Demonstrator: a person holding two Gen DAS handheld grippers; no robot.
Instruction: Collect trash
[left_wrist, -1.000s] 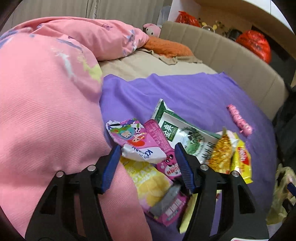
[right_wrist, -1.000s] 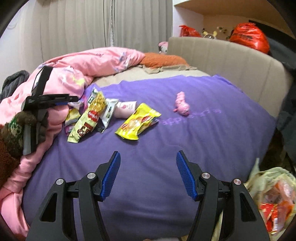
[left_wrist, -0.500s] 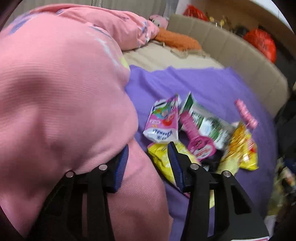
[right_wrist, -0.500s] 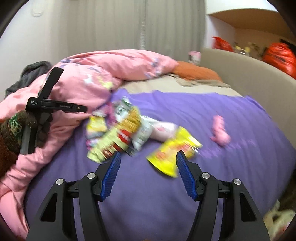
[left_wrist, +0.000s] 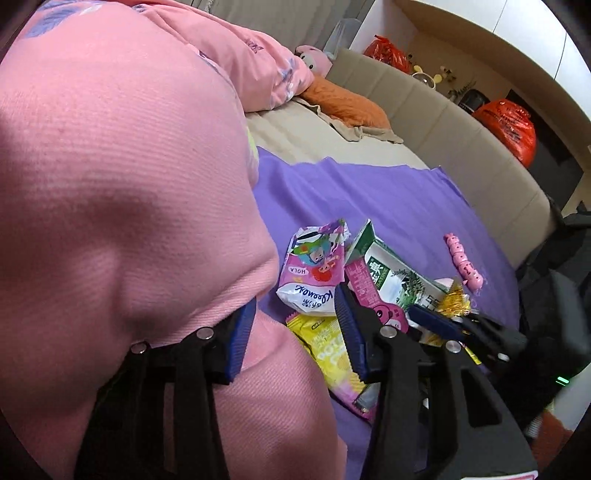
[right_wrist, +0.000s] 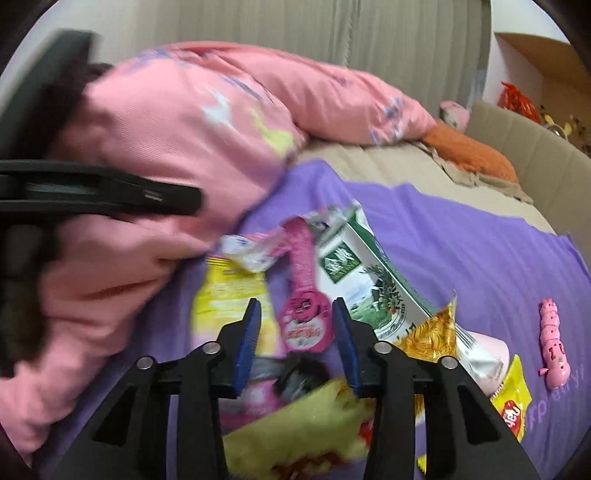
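- Bed (left_wrist: 343, 147) with a beige sheet, a purple blanket (left_wrist: 354, 199) over its near part.
- Pink duvet (left_wrist: 122, 177) heaped along 1 side.
- Orange pillow (left_wrist: 343, 103) by the headboard.
- Snack wrappers (right_wrist: 306, 295) piled on the blanket, beside the duvet.
- Pink toy (right_wrist: 553, 343) lying apart from the pile.

The right gripper (right_wrist: 295, 332) hangs with jaws apart over a pink round-ended wrapper (right_wrist: 304, 295) on the purple sheet (right_wrist: 461, 236); a green-and-white carton (right_wrist: 369, 284) lies beside; left, a pink duvet (right_wrist: 177, 147).
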